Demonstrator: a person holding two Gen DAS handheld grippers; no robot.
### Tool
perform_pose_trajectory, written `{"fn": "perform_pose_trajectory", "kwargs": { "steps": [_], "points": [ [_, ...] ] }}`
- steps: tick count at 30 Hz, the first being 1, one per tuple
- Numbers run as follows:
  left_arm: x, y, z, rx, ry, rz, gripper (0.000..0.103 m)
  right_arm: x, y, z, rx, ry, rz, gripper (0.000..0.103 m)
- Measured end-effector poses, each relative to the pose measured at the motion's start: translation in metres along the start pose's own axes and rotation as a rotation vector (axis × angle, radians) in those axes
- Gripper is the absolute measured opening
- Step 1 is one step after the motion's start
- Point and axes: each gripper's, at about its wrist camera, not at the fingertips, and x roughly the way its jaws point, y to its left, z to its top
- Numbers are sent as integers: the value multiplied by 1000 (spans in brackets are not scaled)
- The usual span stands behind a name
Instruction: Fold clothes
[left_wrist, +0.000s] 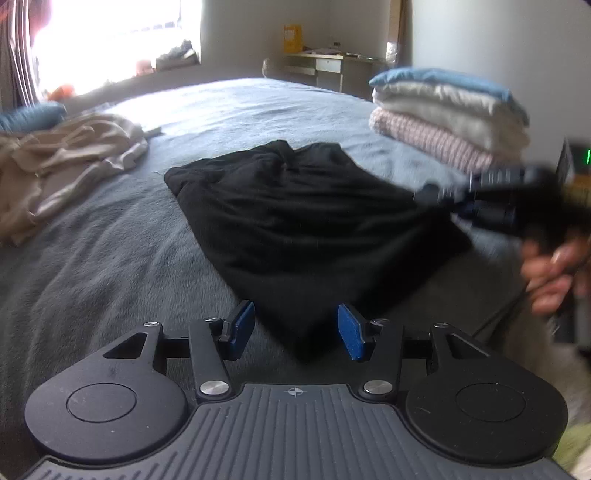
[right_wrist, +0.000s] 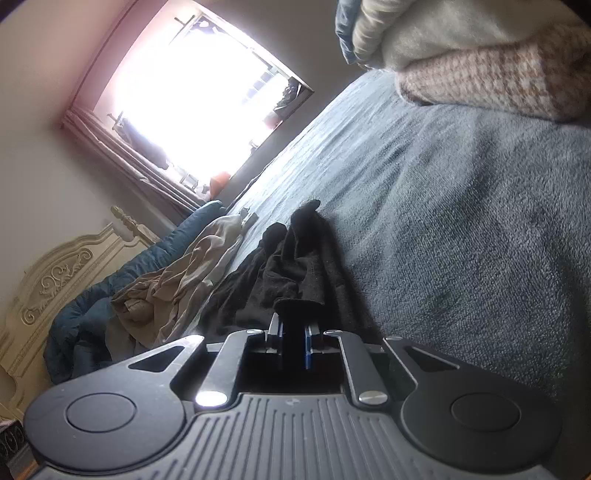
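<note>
A black garment (left_wrist: 295, 221) lies partly folded on the grey-blue bedspread (left_wrist: 110, 266). My left gripper (left_wrist: 297, 330) is open just above the garment's near corner; its blue pads (left_wrist: 243, 326) touch no cloth. In the left wrist view my right gripper (left_wrist: 428, 194) comes in blurred from the right, held by a hand (left_wrist: 554, 273), and pinches the garment's right corner. The right wrist view is rolled sideways and shows that gripper (right_wrist: 291, 332) shut on a bunched strip of the black garment (right_wrist: 288, 273).
A stack of folded clothes (left_wrist: 443, 110), blue over cream over pink knit, sits at the bed's far right. A crumpled beige garment (left_wrist: 66, 158) and a blue pillow (left_wrist: 33, 116) lie at the left. A desk (left_wrist: 325, 66) stands beyond the bed, a carved headboard (right_wrist: 48, 280) behind the pillow.
</note>
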Motion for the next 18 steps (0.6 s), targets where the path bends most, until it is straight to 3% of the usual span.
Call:
{"fn": "perform_pose_trajectory", "kwargs": {
  "steps": [7, 12, 15, 18],
  "points": [
    [6, -11, -11, -28, -75, 109, 45, -16, 15, 1, -46, -43, -30, 10],
    [10, -12, -20, -40, -81, 127, 30, -19, 4, -2, 6, -33, -54, 10],
    [4, -7, -24, -114, -102, 128, 11, -26, 6, 1, -5, -44, -52, 9],
    [2, -5, -29, -152, -105, 122, 4, -28, 4, -1, -20, -42, -67, 8]
  ]
}}
